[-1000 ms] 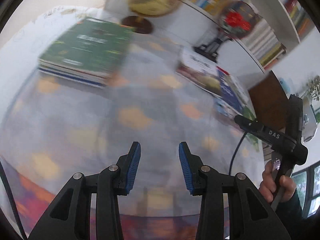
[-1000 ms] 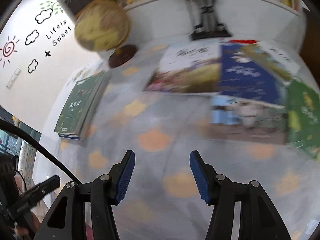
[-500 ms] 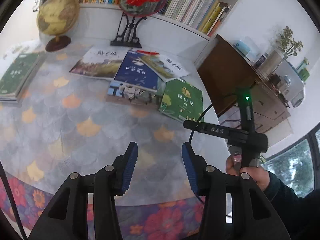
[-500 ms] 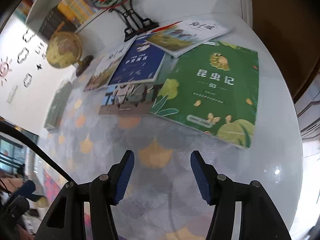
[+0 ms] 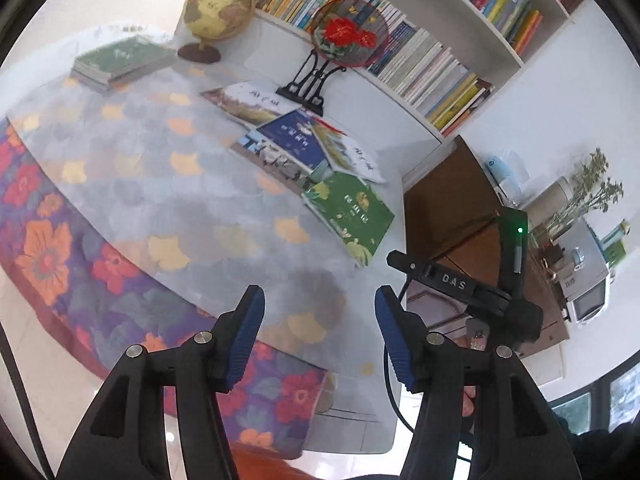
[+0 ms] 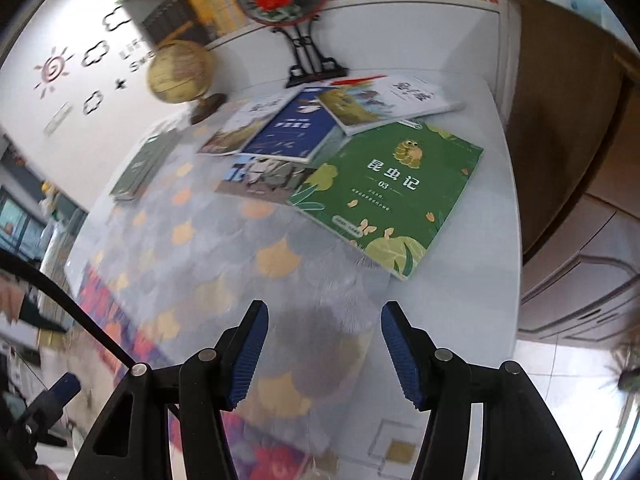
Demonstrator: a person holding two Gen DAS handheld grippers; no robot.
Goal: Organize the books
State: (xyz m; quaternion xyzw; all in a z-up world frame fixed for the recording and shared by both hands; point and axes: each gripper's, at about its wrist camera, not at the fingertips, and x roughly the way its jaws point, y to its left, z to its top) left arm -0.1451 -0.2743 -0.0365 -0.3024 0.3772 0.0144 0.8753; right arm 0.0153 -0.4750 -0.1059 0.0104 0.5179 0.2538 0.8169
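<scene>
Several loose books overlap on the table: a green one nearest, a dark blue one, a white-covered one and a picture cover under them. A neat stack with a green top book lies at the far left. My left gripper hangs above the table's near edge, its jaws opening with nothing between them. My right gripper stands open and empty, short of the green book. The right tool shows in the left wrist view.
A globe and a round red-flower fan on a black stand stand at the table's back. Bookshelves full of books line the wall behind. A brown cabinet stands right of the table. A floral cloth hangs off the near edge.
Both grippers swung from the stack on the left over to the loose books on the right and pulled back. The left jaws widened. The right jaws kept the same gap.
</scene>
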